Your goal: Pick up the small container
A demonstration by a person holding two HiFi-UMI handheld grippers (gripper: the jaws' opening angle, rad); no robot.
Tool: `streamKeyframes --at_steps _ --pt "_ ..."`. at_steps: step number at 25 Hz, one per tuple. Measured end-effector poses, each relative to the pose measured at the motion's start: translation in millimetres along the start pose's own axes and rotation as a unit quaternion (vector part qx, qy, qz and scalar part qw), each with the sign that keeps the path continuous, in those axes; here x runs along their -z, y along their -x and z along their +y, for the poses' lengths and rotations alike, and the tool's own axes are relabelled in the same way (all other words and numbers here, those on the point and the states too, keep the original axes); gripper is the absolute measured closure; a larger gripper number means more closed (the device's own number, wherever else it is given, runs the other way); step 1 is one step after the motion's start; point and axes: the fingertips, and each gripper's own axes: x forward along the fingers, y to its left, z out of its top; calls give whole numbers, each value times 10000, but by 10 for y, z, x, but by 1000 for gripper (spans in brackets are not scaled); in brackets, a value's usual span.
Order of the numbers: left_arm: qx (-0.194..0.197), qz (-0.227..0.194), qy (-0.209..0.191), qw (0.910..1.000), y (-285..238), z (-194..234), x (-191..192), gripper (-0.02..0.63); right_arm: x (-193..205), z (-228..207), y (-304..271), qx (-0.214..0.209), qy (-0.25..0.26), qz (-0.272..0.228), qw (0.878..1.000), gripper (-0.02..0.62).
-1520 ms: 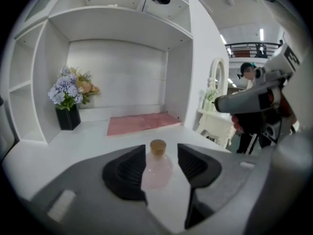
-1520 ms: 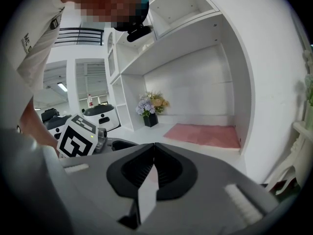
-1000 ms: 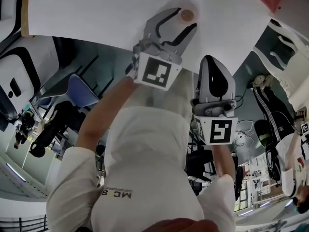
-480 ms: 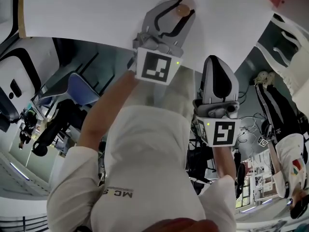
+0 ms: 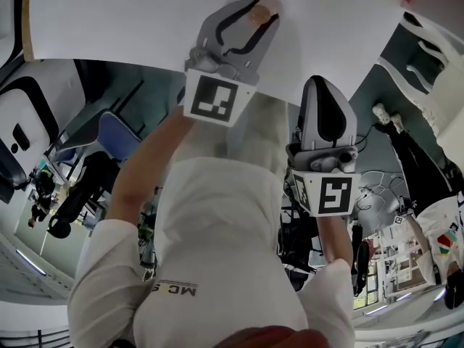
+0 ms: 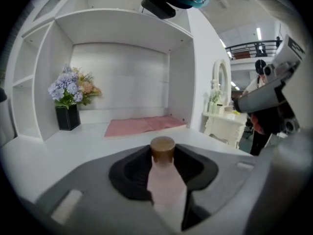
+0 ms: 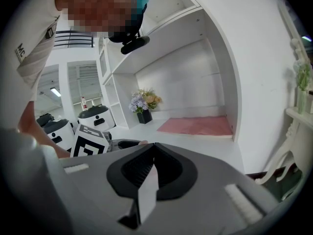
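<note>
The left gripper (image 5: 254, 9) reaches in over the front edge of the white counter (image 5: 130, 13), roughly midway along that edge. Its jaws are clamped on the small pale-pink plastic container with a round brown cap (image 5: 256, 16). In the left gripper view the container (image 6: 164, 182) stands upright between the dark ribbed pads of the left gripper (image 6: 164, 153). The cap sits up by the jaw tips and the body fills the gap below it. Whether its base rests on the counter cannot be told.

Beyond it, a bunch of lilac and peach flowers in a square black vase (image 6: 68, 104) stands toward the back left corner. A flat pink mat (image 6: 144, 125) lies along the back edge toward the right corner.

The right gripper (image 5: 324, 82) hangs just off the front edge, to the right of the left one and apart from the container. Its jaws are pressed together on nothing (image 7: 154, 148).
</note>
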Motion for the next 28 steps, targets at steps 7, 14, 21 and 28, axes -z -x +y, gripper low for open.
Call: streamKeyframes --at_steps 7,14,21,28 --pt "-161 195 212 9995 196 51 -1 466 -71 77 14 -3 52 -64 10000 598" --pt "-141 253 190 9994 547 71 -117 466 -187 226 34 -40 105 -108 9999 598" --pt "-227 120 334 9991 964 104 -540 466 -480 374 198 -120 274 -123 9995 598" --pt "-389 66 373 9985 1377 216 -1007 466 -902 428 332 -58 563 -263 9981 598"
